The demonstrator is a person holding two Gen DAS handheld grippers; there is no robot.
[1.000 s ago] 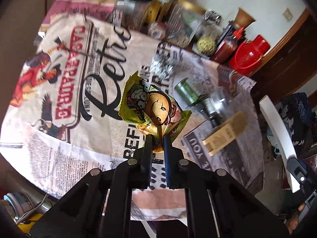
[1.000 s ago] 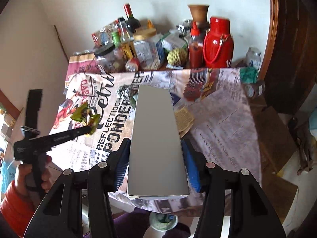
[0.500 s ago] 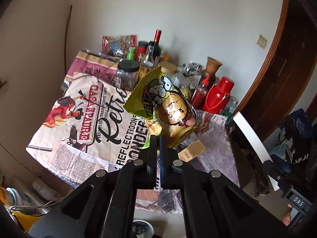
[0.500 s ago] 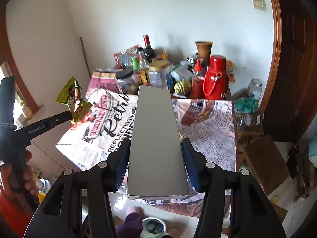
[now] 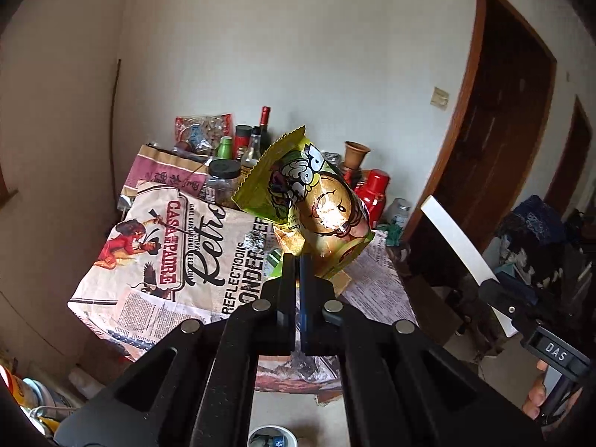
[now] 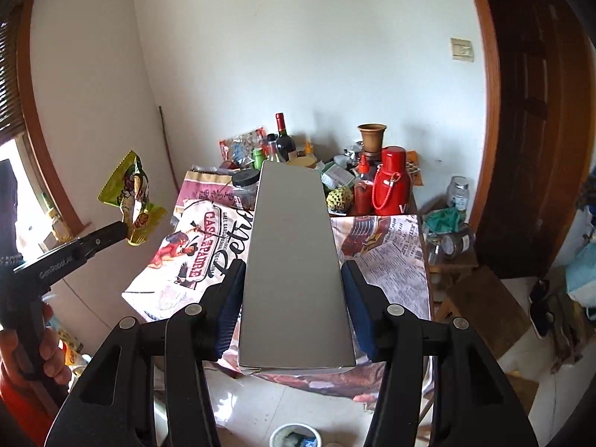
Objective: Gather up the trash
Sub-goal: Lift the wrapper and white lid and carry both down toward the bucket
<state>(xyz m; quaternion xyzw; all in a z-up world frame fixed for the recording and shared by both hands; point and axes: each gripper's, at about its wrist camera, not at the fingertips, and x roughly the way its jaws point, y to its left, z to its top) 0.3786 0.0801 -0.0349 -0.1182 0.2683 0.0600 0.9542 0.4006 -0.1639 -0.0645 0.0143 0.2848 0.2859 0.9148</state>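
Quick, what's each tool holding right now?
Left tool: closed on the green snack wrapper.
Right tool: closed on the long grey box.

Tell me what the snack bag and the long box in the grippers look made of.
Snack bag: thin glossy plastic or foil film, judging by its crinkles and bright glare spot. Long box: probably coated cardboard, flat grey faces, crisp folded edges, faint sheen.

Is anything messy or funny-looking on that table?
Yes. A crumpled ball of foil lies loose on the printed tablecloth, away from the bottles and jars crowded at the back. It looks like leftover trash. The cloth also hangs unevenly over the near edge. Nothing looks spilled.
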